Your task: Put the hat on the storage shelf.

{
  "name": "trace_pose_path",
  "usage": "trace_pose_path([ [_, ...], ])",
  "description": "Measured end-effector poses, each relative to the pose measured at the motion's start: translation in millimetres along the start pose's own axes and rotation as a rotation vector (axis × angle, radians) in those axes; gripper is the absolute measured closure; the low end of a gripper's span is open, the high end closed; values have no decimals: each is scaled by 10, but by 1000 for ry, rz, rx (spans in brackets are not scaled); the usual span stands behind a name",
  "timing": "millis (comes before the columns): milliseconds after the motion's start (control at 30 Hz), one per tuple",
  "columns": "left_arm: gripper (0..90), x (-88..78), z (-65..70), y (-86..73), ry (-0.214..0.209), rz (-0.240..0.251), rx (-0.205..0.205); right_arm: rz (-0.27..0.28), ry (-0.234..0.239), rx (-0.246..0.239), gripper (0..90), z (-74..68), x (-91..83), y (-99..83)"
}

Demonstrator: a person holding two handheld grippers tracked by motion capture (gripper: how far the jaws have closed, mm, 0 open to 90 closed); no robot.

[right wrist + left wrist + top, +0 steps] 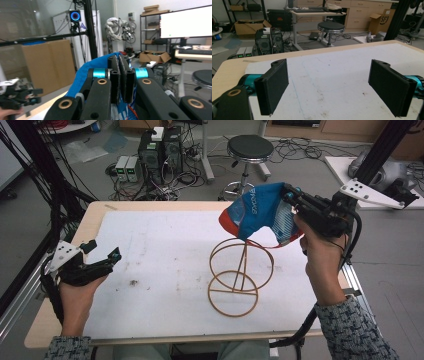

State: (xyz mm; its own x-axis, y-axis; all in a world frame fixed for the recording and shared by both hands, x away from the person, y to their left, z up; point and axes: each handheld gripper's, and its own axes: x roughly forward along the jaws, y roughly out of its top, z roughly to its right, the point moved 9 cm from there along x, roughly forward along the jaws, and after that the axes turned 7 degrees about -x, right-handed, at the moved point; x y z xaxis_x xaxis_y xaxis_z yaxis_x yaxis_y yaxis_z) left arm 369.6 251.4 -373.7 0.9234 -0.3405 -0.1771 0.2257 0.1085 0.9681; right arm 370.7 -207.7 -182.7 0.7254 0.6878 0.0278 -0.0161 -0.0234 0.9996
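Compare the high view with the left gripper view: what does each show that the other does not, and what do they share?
High view alone: the right claw shut on a blue and red sock, lifted above a wire rack of rings standing on the white mat.
Left gripper view alone: the left claw close up, its black pads wide apart with bare mat between them, and a cardboard box on the floor.
Shared: the mat, the wooden table edge, the black stool and the computer towers beyond.

The blue bag (82,75) is mostly hidden behind the right hand-held gripper (122,75).
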Motion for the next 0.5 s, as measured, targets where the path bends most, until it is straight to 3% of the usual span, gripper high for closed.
trace_pose_path([
  [267,167,-3,-9,2,4,1,-2,-6,59,8,882,-211,-78,-59],
  [500,168,-5,-23,-3,9,-1,-8,-48,118,-10,882,-460,-108,-183],
])
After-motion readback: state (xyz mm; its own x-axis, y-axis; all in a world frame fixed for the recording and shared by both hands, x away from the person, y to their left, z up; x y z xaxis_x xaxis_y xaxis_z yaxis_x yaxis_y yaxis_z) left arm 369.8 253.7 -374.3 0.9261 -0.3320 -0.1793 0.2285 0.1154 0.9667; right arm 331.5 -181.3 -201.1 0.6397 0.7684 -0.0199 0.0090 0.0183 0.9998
